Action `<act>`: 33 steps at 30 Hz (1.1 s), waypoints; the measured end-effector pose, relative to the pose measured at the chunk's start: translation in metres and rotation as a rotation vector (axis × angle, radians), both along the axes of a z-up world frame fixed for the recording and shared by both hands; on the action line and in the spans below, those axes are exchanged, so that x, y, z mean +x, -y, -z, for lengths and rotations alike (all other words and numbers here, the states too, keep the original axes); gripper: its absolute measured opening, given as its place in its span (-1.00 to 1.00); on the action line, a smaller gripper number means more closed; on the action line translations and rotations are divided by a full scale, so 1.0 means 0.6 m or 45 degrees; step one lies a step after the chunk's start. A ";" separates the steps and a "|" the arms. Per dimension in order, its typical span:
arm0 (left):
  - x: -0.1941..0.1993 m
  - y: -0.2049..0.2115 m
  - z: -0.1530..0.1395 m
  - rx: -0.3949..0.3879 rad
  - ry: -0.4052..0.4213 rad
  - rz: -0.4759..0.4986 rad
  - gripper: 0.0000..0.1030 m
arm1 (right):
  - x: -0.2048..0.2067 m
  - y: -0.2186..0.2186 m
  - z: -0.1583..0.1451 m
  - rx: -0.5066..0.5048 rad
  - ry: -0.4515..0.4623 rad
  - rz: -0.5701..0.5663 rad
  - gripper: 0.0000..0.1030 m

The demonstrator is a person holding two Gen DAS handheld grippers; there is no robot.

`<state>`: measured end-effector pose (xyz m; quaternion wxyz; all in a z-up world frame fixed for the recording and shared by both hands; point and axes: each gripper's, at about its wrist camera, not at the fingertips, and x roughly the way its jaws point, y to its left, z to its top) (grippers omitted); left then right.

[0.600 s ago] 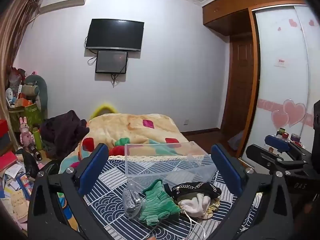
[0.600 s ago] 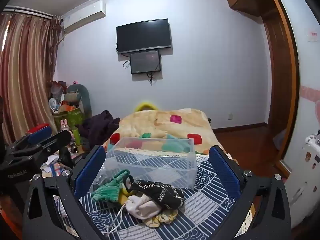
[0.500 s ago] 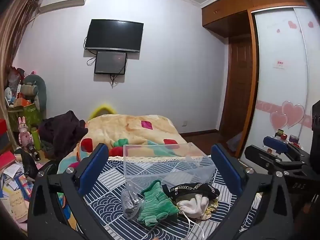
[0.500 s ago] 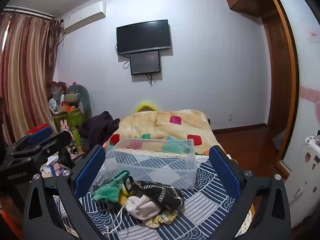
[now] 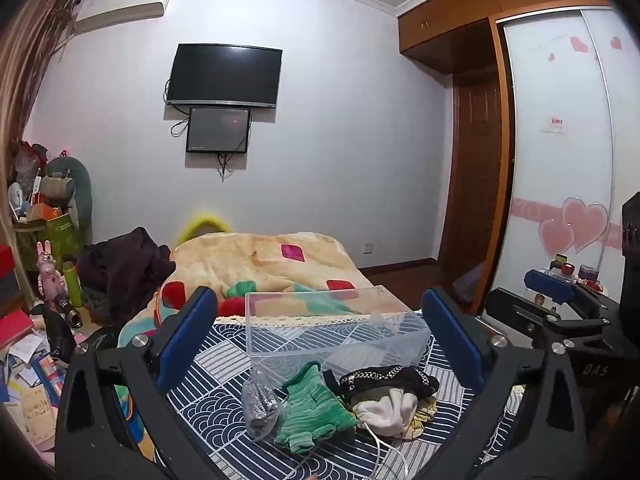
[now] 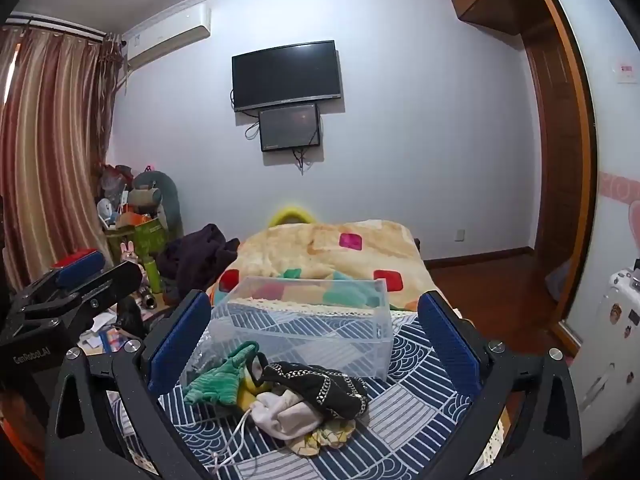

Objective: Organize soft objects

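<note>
A small pile of soft items lies on a blue-and-white patterned cloth (image 5: pixel 208 412): a green knit piece (image 5: pixel 312 412) (image 6: pixel 220 380), a black garment with chain trim (image 5: pixel 392 376) (image 6: pixel 320 388), a white drawstring pouch (image 5: pixel 388 412) (image 6: pixel 284 412) and a grey item in a clear bag (image 5: pixel 258 404). Behind the pile stands an empty clear plastic box (image 5: pixel 332 336) (image 6: pixel 304 328). My left gripper (image 5: pixel 320 328) is open and empty, above and short of the pile. My right gripper (image 6: pixel 312 328) is open and empty, likewise held back from the pile.
A bed with a yellow patterned blanket (image 5: pixel 260 260) lies behind the box. Dark clothes (image 5: pixel 120 268) are heaped at its left. Clutter and toys (image 5: pixel 44 240) fill the left floor. A wardrobe (image 5: pixel 560 160) stands on the right. A white suitcase (image 6: pixel 608 340) stands at far right.
Both views have shifted very slightly; the pile, the box and both open grippers stay as they were.
</note>
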<state>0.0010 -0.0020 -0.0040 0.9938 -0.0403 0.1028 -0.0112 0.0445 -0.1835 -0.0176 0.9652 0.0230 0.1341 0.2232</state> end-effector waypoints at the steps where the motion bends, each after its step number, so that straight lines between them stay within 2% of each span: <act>1: 0.000 -0.001 0.000 -0.001 0.000 0.001 1.00 | 0.000 0.000 0.000 0.000 -0.001 0.000 1.00; 33: -0.007 -0.009 -0.003 -0.048 -0.003 -0.008 1.00 | -0.002 -0.003 0.004 -0.008 0.005 0.005 1.00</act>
